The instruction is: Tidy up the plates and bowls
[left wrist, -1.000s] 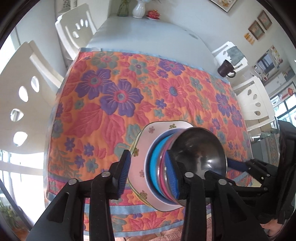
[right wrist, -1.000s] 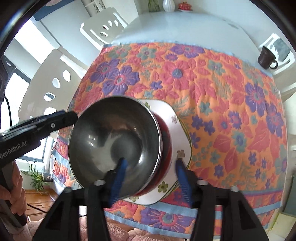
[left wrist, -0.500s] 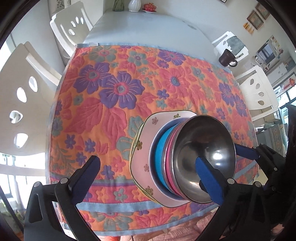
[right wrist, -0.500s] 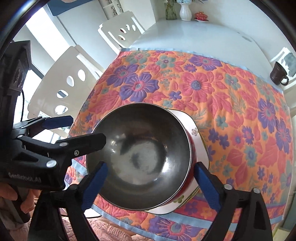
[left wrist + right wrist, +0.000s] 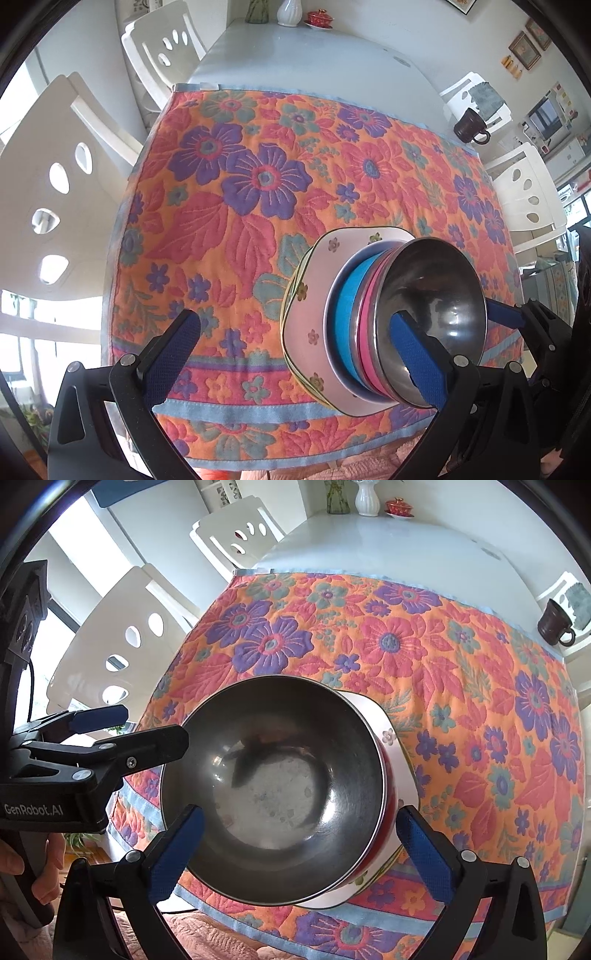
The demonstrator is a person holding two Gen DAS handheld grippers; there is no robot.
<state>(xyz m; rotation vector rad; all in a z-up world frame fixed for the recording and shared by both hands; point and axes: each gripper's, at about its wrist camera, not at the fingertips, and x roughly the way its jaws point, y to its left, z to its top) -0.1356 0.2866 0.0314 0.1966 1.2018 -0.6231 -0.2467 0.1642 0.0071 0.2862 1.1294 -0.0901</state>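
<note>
Fingers (image 5: 177, 845) apart, pink bowl (image 5: 369, 325) left-view only

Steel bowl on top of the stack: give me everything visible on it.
The round stainless-steel bowl looks like bare metal, with a thin rim, a shiny wall and a dull, spotted bottom. It is empty and sits upright, topmost, nested in a pink-sided bowl above a blue-sided one on a square white floral plate, near the floral cloth's front edge. The right gripper's jaws are opening, flanking the bowl. Contact with the left gripper is unclear.
</note>
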